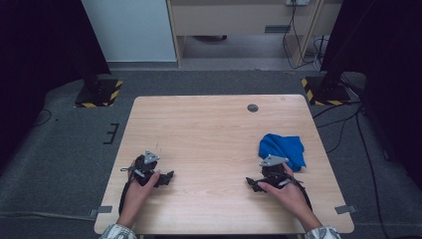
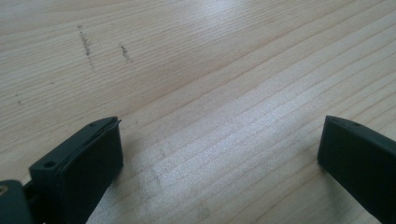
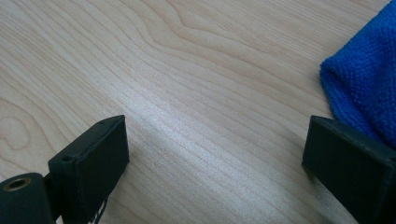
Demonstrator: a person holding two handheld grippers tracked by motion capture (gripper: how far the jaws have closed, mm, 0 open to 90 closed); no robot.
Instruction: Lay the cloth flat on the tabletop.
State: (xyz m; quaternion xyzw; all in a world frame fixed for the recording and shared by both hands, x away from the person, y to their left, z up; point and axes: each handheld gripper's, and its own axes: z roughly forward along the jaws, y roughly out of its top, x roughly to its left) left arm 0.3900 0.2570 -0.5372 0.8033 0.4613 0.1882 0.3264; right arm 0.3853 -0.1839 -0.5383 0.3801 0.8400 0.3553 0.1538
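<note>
Blue cloth [image 1: 282, 149] crumpled beside right gripper [image 1: 255, 184], no clear long axis; both jaws wide, empty.

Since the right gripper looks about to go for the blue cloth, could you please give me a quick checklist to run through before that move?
1. Right gripper jaws open, nothing between them: ok.
2. Left gripper jaws open and holding nothing: ok.
3. Blue cloth lies on the table, apart from the right jaws, just beside one of them: ok.
4. Cloth is spread flat for an easy edge grip: not ok, it lies crumpled in a heap.
5. Bare wood between the right gripper and the cloth: ok.
6. A loose edge or corner of the cloth to pinch: cannot tell; a rounded fold faces the right gripper.
</note>
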